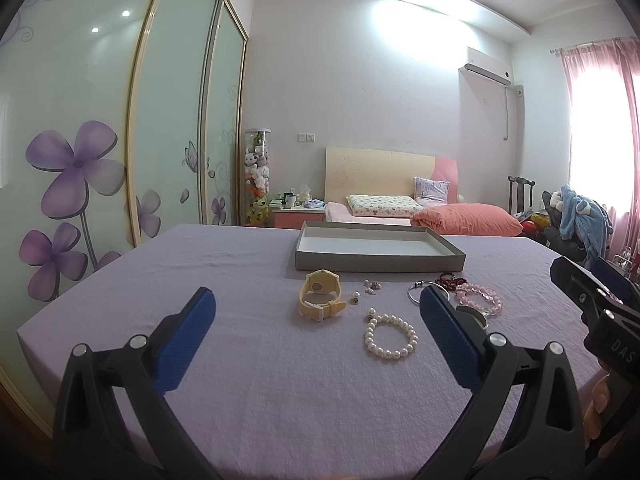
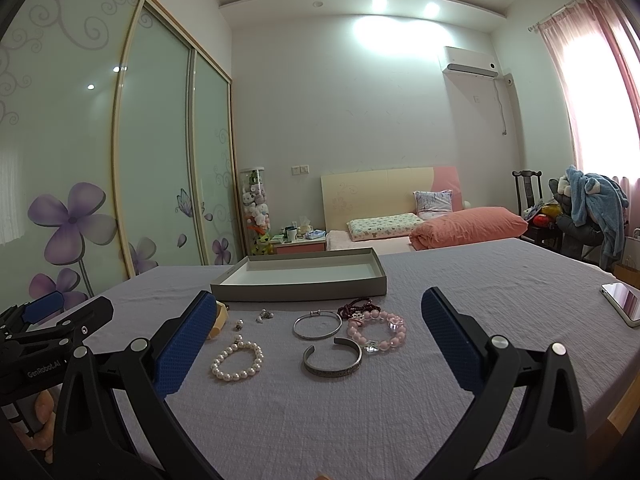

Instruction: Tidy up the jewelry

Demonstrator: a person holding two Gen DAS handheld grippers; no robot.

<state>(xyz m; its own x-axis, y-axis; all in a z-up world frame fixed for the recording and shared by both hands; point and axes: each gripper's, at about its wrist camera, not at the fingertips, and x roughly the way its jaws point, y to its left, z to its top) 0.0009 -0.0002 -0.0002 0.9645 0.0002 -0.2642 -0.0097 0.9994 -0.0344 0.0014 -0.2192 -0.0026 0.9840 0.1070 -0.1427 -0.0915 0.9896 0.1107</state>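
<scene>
Jewelry lies on a lilac cloth-covered table in front of an empty grey tray [image 1: 380, 261] [image 2: 300, 292]. A yellow watch [image 1: 320, 296], small earrings [image 1: 371, 286] [image 2: 264, 315], a pearl bracelet [image 1: 390, 336] [image 2: 237, 361], a thin silver bangle [image 2: 317, 325], a silver cuff [image 2: 332, 362], a pink bead bracelet [image 2: 377, 332] [image 1: 480, 300] and dark red beads [image 2: 356, 307] [image 1: 452, 281]. My left gripper [image 1: 318, 312] is open and empty, near the watch and pearls. My right gripper [image 2: 318, 312] is open and empty, before the bangles.
A phone [image 2: 624, 304] lies at the table's right edge. Beyond the table stand a bed with pillows [image 2: 440, 228], a nightstand [image 2: 300, 242], a sliding wardrobe [image 2: 120, 160] at left and a chair with clothes [image 2: 580, 216] at right.
</scene>
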